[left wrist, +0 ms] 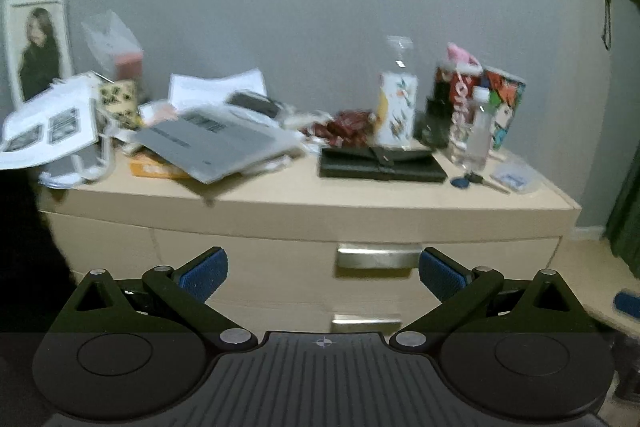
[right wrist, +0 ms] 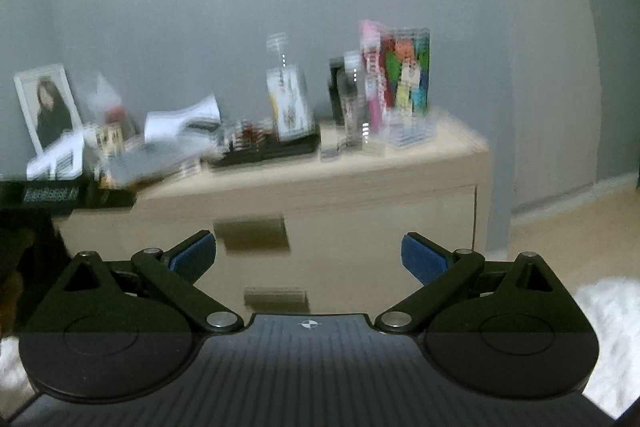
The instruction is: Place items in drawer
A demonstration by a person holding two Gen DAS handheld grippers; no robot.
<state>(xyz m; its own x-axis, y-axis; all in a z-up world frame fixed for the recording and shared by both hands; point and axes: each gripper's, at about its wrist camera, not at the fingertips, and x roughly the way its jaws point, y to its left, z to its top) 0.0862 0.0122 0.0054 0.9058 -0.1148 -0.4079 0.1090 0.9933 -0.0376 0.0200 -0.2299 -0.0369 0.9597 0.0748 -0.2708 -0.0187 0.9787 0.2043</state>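
Drawers are sitting shut in the front of a pale wooden dresser [left wrist: 280, 267], two metal handles stacked one under the other. In the left wrist view the upper handle [left wrist: 378, 255] is lying just past the fingertips at about 1 o'clock from the left gripper [left wrist: 323, 269], its long axis running level from 9 to 3 o'clock; the lower handle [left wrist: 366, 323] is peeking out at 12 o'clock, low behind the gripper body. From the right gripper [right wrist: 309, 257] the upper handle [right wrist: 252, 235] is lying at about 11 o'clock and looks further off, so the left one seems the nearer. Both sets of jaws are standing wide apart, gripping nothing.

Items are crowding the dresser top: loose papers [left wrist: 208, 139] toward 10 o'clock, a black folder [left wrist: 380, 167] at 12 o'clock, a clear bottle [left wrist: 478, 135] and a colourful box [left wrist: 504, 107] toward 1 o'clock, a framed photo [left wrist: 36, 47] far at 10 o'clock. Nothing is standing between the jaws and the handles. Closed fronts with a laden top fit either drawers awaiting opening or drawers closed again on other things; the blurred views are not settling which.
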